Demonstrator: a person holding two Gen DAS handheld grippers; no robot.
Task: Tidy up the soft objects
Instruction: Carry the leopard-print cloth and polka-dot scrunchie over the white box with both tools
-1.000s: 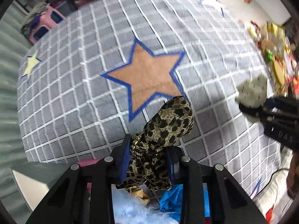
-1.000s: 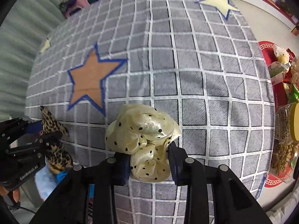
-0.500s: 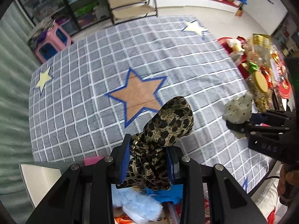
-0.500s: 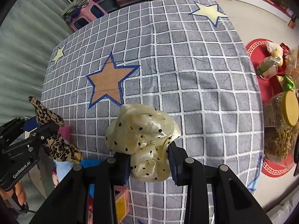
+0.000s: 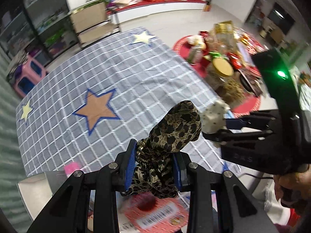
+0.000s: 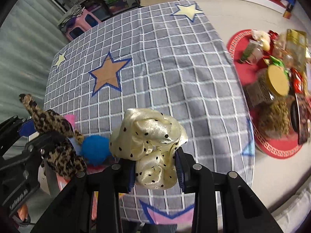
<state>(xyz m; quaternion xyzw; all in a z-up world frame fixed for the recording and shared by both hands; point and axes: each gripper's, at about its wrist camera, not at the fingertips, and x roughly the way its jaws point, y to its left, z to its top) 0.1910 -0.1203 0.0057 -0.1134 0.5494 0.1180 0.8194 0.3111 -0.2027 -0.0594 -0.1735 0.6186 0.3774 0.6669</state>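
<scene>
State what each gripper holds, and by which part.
Left gripper pinches the leopard-print scrunchie at its lower bunched folds; right gripper pinches the cream polka-dot scrunchie at its lower lobe.

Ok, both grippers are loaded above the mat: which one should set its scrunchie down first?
Probably the right. The right gripper, shut on the cream dotted scrunchie, has bare checked mat straight ahead; the left gripper, shut on the leopard scrunchie, hangs nearer the mat's edge.

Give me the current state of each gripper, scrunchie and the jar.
Left gripper: shut on the leopard scrunchie.
Leopard scrunchie: held clear of the cloth.
Right gripper: shut on the cream scrunchie.
Cream scrunchie: held clear of the cloth.
Jar: lid on, standing on the red mat.
</scene>
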